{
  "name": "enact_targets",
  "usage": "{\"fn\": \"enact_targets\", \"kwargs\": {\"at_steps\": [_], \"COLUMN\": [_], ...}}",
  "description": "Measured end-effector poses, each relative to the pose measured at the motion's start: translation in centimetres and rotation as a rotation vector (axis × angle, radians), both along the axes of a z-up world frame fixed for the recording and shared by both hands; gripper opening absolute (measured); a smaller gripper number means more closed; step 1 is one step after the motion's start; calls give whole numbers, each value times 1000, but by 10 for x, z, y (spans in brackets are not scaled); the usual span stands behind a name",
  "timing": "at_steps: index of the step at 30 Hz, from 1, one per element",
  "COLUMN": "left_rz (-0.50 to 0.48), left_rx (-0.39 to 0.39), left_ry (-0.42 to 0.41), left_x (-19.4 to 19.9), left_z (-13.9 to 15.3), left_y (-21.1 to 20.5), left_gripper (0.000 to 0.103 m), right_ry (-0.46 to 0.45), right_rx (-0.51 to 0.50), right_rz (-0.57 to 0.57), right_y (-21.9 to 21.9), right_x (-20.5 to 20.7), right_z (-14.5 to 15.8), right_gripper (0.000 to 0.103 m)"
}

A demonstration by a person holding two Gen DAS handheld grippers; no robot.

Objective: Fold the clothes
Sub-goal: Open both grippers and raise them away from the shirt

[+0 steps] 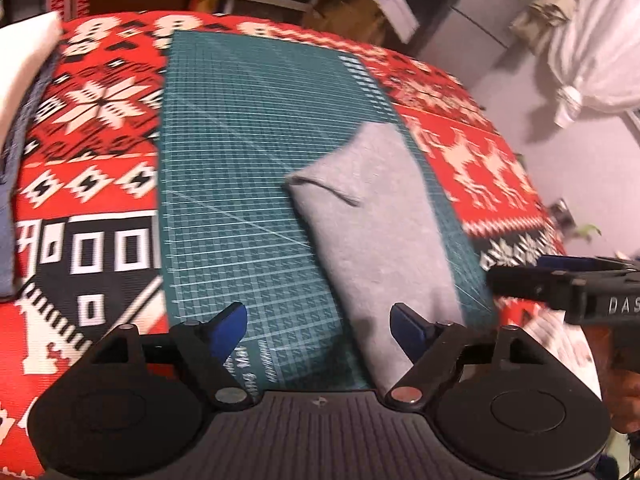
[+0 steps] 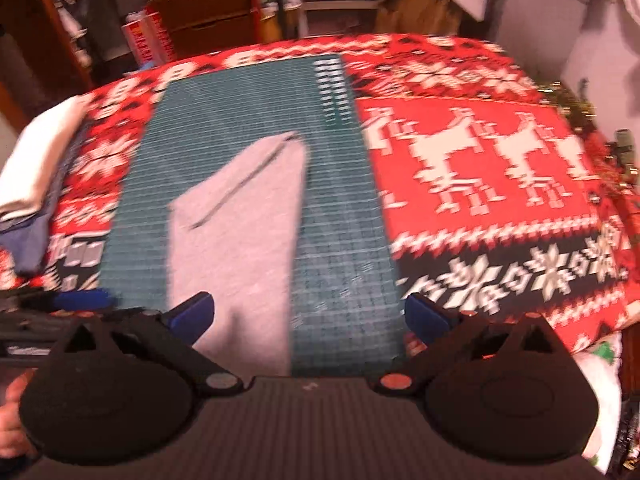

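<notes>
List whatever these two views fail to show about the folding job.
- Grey garment: near end hidden behind the left claw; motion blur in the right wrist view.
- Cutting mat lettering: partly covered by claw fingers.
- Clothes pile: cut by frame edge, blurred.

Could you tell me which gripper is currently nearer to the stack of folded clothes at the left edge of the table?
Left. The left gripper hovers open over the mat's near edge, on the side of the stack of folded clothes; the right gripper, also open, sits farther right, beyond the grey garment.
</notes>
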State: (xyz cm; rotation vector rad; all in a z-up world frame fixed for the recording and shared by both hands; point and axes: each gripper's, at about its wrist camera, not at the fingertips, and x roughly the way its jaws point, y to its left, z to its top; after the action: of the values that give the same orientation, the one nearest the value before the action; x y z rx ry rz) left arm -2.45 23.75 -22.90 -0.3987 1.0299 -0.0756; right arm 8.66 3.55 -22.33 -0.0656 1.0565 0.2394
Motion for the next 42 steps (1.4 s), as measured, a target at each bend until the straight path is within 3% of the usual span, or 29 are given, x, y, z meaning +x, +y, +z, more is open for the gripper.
{"fn": "enact_targets", "kwargs": {"at_steps": [3, 10, 14, 19, 20, 28, 36, 42], "left_rz": [43, 78, 87, 34, 45, 95, 49, 70], "left_rx": [54, 130, 235, 371, 380, 375, 389, 394], "left_ry": [8, -4, -17, -36, -40, -29, -180, -191], "left_x": [2, 6, 5, 2, 1, 2, -11, -12], "left_z": [-3, -10, -14, -23, -25, -26, -33, -34], "left_y": [6, 14, 13, 3, 2, 4, 3, 1], "left_gripper": [82, 86, 86, 98, 103, 103, 103, 103], "right_ry": [-10, 89, 56, 18, 13, -77, -199, -231], "right_rx": [-4, -5, -107, -74, -63, -33, -4, 4], "right_rz": [-29, -78, -96, -65, -69, -61, -37, -18], "right_y": [-9, -28, -30, -35, -37, -41, -46, -47], "right_x": [12, 40, 47, 50, 49, 37, 20, 16], "right_z": [-11, -50, -69, -74, -75, -80, -85, -86], "right_gripper": [102, 102, 102, 103, 103, 103, 103, 103]}}
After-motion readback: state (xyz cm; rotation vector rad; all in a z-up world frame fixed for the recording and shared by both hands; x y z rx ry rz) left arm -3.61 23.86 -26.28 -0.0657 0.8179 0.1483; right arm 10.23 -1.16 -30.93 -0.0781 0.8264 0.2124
